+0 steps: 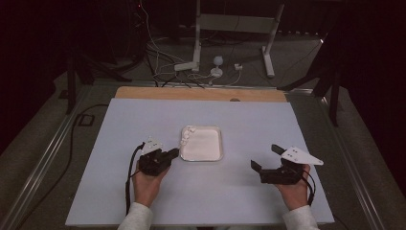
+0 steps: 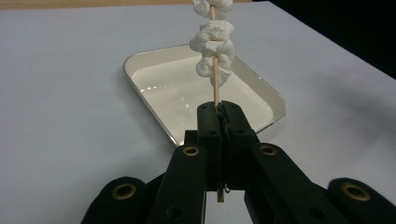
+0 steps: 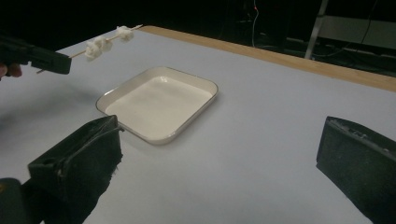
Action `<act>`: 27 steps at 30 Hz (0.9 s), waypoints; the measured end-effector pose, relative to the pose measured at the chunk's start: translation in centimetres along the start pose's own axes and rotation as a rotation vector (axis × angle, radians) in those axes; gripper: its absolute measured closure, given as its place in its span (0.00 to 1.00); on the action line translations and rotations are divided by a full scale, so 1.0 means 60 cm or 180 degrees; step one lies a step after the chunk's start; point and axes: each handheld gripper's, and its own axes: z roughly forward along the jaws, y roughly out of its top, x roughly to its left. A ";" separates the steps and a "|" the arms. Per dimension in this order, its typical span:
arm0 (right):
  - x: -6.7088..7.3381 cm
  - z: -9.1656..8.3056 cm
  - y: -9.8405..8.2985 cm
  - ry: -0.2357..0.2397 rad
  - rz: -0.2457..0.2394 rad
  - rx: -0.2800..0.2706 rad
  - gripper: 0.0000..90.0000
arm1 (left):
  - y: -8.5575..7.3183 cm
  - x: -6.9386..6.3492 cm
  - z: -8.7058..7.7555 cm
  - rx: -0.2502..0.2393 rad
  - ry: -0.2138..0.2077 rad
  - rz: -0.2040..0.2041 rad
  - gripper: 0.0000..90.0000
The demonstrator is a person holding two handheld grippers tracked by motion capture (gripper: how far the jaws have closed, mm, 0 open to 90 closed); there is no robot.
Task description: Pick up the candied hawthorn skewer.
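1. A thin wooden skewer (image 2: 215, 79) carries lumpy white pieces (image 2: 214, 49) threaded along it, raised over the near-left corner of a white tray (image 1: 215, 155).
2. The left claw (image 2: 219, 112) pinches its bare end.
3. The right claw (image 1: 265, 157) is spread and holds nothing, above the pale bench (image 1: 268, 124).

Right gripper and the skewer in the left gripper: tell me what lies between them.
The white tray, empty, on the table; the right gripper view shows it between the open right gripper and the skewer.
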 end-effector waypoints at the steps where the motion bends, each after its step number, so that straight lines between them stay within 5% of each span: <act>1: 0.000 0.000 0.000 0.0000 0.0000 0.0000 0.00 | 0.000 -0.002 -0.001 -0.0018 -0.0010 0.0003 0.99; 13: 0.012 0.052 0.057 0.0299 0.0203 -0.0045 0.00 | 0.001 -0.012 -0.005 -0.0069 -0.0100 0.0154 0.99; 27: 0.042 0.114 0.104 0.0480 0.0191 0.0044 0.00 | 0.002 -0.015 -0.009 -0.0127 -0.0150 0.0217 0.99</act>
